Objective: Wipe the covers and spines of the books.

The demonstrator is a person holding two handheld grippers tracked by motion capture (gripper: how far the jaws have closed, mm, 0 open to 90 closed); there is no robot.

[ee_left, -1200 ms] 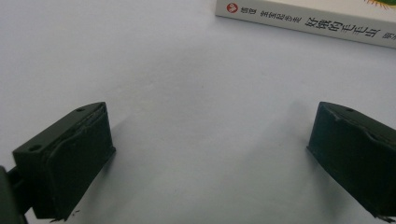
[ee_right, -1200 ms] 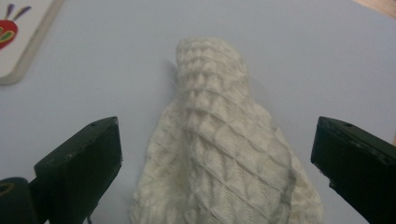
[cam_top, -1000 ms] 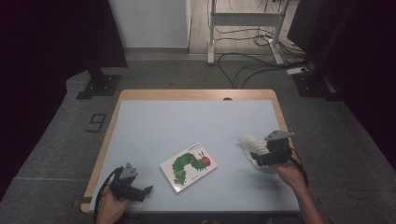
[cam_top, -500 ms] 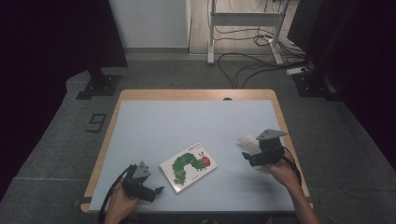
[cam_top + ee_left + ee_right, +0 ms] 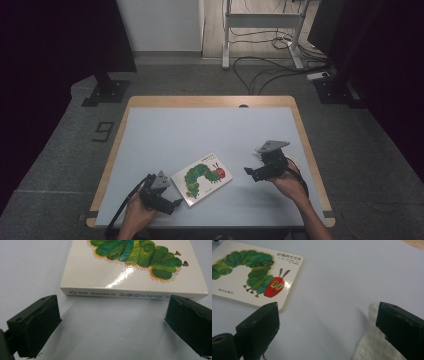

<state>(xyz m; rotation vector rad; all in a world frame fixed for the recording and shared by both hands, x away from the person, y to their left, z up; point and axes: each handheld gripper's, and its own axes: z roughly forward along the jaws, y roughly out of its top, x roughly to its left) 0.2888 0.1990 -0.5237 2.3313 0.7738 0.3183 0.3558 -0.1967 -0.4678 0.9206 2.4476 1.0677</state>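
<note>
Your table [image 5: 165, 135] takes up the middle of the high view, and the book [image 5: 202, 177] lies flat in its lower middle, closed, with the green caterpillar on top.

Both of your hands have moved in toward the book in the last second. Your left gripper [image 5: 172, 204] sat at the lower left near the table's edge before. Now it is just beside the book's near corner. Its jaws are wide apart with nothing in them. In the left gripper view the book's spine [image 5: 132, 293] lies across the top, right between the two jaws but not touching them yet. That looks like you are lining up to grab the book by its spine.

Your right gripper [image 5: 250, 172] has come left too, away from the white cloth [image 5: 377, 345]. Its jaws are also wide and hold nothing. The cloth sits in the lower right of the right gripper view, and the book is in the upper left there, well apart from the jaws.

The cover has small Chinese words [image 5: 287, 256] by the red head. They are too small to read for sure. The spine has a red mark and more small writing.
</note>
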